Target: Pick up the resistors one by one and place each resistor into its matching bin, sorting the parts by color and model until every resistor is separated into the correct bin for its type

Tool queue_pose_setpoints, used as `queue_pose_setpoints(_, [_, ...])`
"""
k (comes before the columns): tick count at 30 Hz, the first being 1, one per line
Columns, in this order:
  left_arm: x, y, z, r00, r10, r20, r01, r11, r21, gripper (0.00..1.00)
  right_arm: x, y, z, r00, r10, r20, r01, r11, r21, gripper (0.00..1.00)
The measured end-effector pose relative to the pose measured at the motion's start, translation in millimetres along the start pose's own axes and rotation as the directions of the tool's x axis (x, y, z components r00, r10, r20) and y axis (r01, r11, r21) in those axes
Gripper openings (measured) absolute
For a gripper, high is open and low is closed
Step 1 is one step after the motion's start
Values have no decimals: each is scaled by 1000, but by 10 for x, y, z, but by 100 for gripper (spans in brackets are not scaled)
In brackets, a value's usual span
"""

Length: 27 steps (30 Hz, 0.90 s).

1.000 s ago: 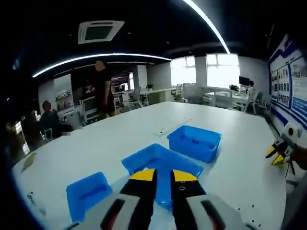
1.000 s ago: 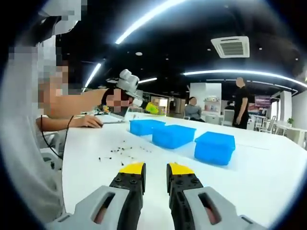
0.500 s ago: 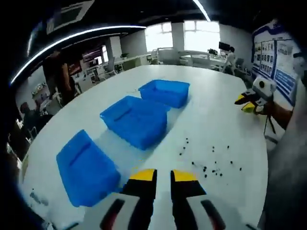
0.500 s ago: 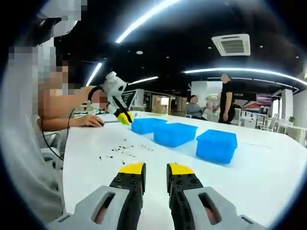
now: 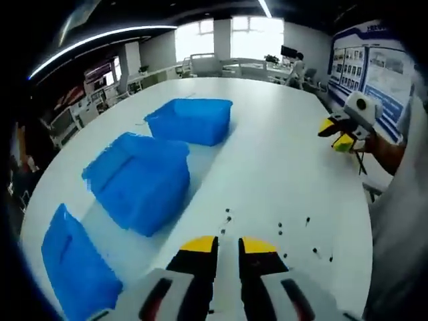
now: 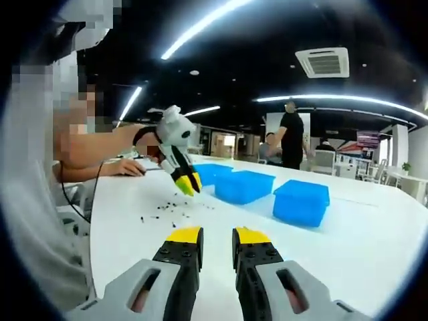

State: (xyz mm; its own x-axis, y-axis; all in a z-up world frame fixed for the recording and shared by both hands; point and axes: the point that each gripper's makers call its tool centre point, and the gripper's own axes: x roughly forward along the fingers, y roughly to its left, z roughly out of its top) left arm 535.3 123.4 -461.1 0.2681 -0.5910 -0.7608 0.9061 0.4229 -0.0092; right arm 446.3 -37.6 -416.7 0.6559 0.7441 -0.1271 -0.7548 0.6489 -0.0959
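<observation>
Yellow-tipped and black-bodied, the left gripper point(image 5: 227, 245) hangs above the wide white table point(image 5: 281, 154), its jaws a narrow gap apart with nothing between them. In the left gripper view three blue plastic bins lie in a row left of the jaws: the nearest bin point(image 5: 70, 267) is cut off at the edge of the view, the middle bin point(image 5: 137, 179) lies beyond it, and the far bin point(image 5: 190, 120) lies further along the table. What the bins hold cannot be made out. Small dark resistors point(image 5: 294, 234) lie scattered on the table just ahead and right of the jaws, too tiny to tell colour or model. Further right, the right gripper point(image 5: 338, 134) shows small near the table edge, held by a hand.

In the right gripper view, the left gripper point(image 6: 187, 182) points down just above the scattered resistors point(image 6: 164, 210), a person's forearm point(image 6: 100, 144) behind it. To their right sit the blue bins point(image 6: 244, 186), the leftmost partly hidden by that gripper. At the bottom, the right gripper point(image 6: 217, 235) holds its jaws slightly parted and empty. A standing person in black point(image 6: 291, 137) is behind the bins.
</observation>
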Motion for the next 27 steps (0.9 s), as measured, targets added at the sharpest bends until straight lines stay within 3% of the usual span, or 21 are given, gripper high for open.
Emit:
queue_pose_setpoints(7, [283, -28, 117, 999, -10, -36, 12, 999, 51, 15, -41, -32, -27, 1000, -13, 1, 13, 1000, 6, 20])
queue_pose_setpoints(14, [309, 4, 151, 997, -33, -67, 41, 993, 114, 15, -95, -78, -49, 1000, -23, 5, 23, 1000, 7, 20])
queue_pose_setpoints(16, [277, 1, 160, 995, -47, -92, 65, 978, 199, 15, -103, -85, -49, 1000, -25, 3, 25, 1000, 6, 20])
queue_pose_setpoints(19, [183, -207, 106, 979, -125, -159, 175, 921, 349, 15, -123, -91, -26, 1000, -28, 6, 28, 1000, -1, 20])
queue_pose_setpoints(21, [118, -377, 56, 963, -178, -202, 235, 921, 310, 15, -135, -103, -25, 999, -35, 8, 35, 999, -1, 20])
queue_pose_setpoints(22, [113, -391, 55, 962, -179, -206, 236, 924, 300, 15, -136, -105, -27, 999, -36, 7, 36, 999, 0, 20])
queue_pose_setpoints(24, [107, -451, 30, 959, -156, -235, 203, 961, 190, 14, -148, -127, -53, 999, -45, 8, 45, 999, 8, 20])
queue_pose_setpoints(27, [116, -523, 72, 961, -164, -222, 201, 966, 160, 14, -142, -138, -71, 999, -51, 5, 51, 999, 14, 20])
